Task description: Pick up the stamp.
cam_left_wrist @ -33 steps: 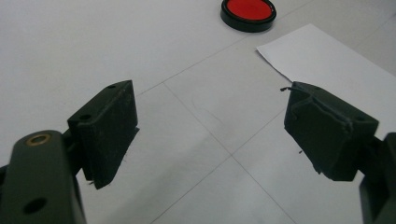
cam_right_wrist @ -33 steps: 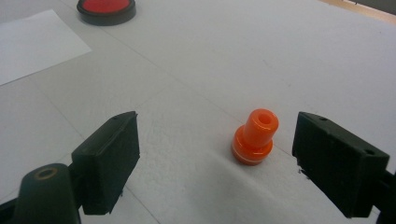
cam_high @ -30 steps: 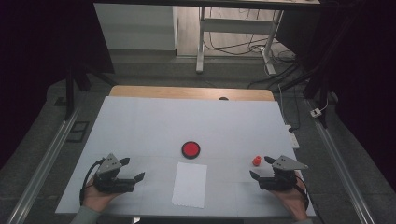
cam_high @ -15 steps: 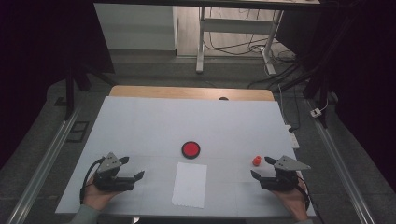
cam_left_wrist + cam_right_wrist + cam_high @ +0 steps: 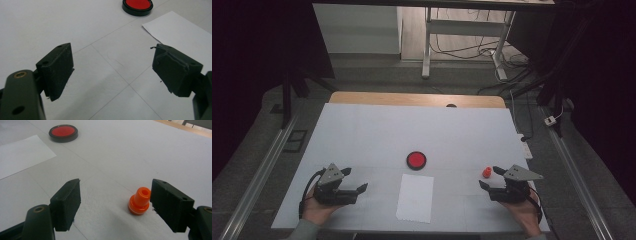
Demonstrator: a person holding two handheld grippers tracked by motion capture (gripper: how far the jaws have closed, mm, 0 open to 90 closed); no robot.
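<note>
Both grippers rest wide open: right gripper (image 5: 490, 178) just beside the orange peg (image 5: 486, 172), left gripper (image 5: 354, 180) left of the paper (image 5: 415, 197).

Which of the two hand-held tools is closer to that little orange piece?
Right. The right tool sits open just beside the orange piece, which stands by one jaw. The left tool rests across the sheet of paper.
</note>
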